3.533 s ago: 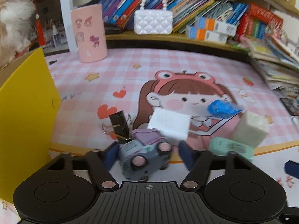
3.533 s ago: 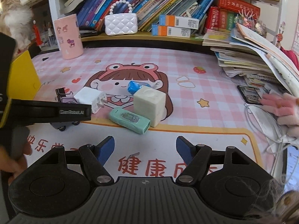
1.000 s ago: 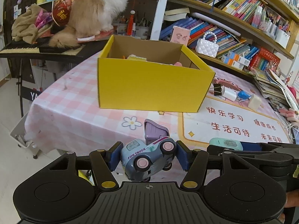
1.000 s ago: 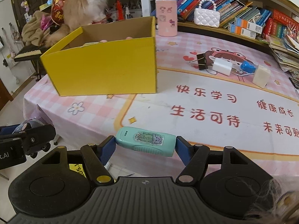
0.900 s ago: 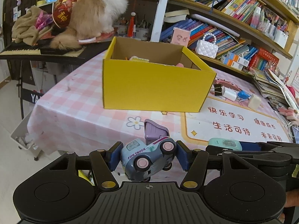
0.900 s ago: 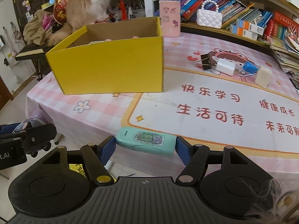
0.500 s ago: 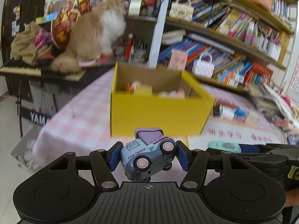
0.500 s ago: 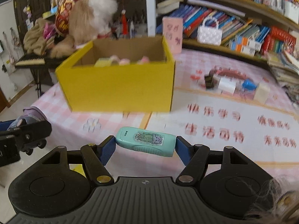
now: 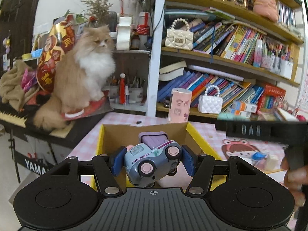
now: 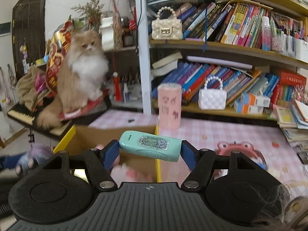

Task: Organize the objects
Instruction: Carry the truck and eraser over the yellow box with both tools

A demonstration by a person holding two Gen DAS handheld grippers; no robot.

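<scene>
Left gripper (image 9: 152, 158) clamped on toy truck (image 9: 152, 159), held over yellow box (image 9: 200, 138) opening. Looks light, stiff plastic; wheels may roll, so body sides the better hold. Right gripper (image 10: 150, 151) clamped end to end on mint green case (image 10: 150, 148), above box's right wall at 6 o'clock. Smooth, light, likely slippery; end grip seems adequate. Pink soft items already inside box, blurred. Fluffy cat (image 9: 84, 73) at 10 o'clock, well apart. Pink cup (image 10: 169, 105) at 12 o'clock behind box, white purse (image 10: 211, 96) on shelf at 1 o'clock. Nothing blocking the drop.

Fluffy cat (image 9: 86, 65) beside crowded bookshelf (image 9: 221, 57)
</scene>
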